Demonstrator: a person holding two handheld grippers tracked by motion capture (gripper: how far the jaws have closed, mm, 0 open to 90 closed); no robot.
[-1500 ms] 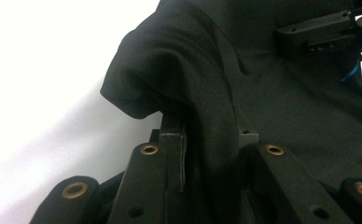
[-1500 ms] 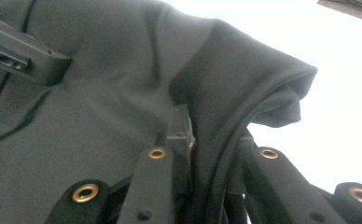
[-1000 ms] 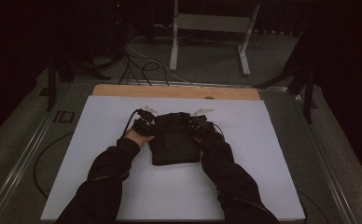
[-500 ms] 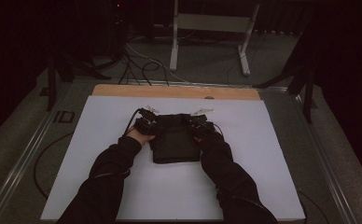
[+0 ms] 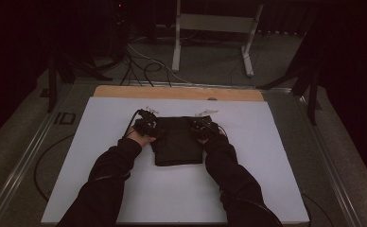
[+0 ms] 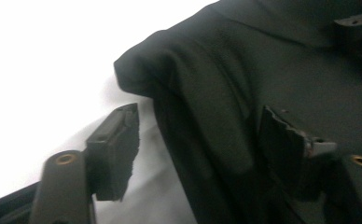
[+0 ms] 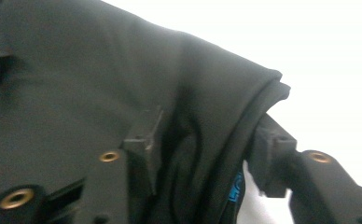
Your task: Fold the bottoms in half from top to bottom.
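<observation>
- the folded black garment [image 5: 178, 141] lies flat in the middle of the white table sheet [image 5: 276, 184], squarely between our two claws, one long edge toward each of them.
- in the left gripper view the garment's rounded corner [image 6: 137, 70] rises just beyond our jaws, and its thick folded edge runs down through the gap between them; one jaw sits over the cloth, the other out on the bare white sheet.
- so we read the left gripper [image 5: 146, 126] as spread wide around that edge, not pinching; we judge it is straddling the edge ready to take it.
- the right gripper [image 5: 203, 126] mirrors this: in the right gripper view one jaw rests on top of the fabric and the other tucks under the layered edge, where a bit of blue print [image 7: 236, 186] peeks out.
- its jaws look parted with the layers between them, and we cannot tell whether they are truly clamped.
- beyond the sheet we see the wooden strip [image 5: 172, 92] at its far end and cables [image 5: 144, 61] on the floor.
</observation>
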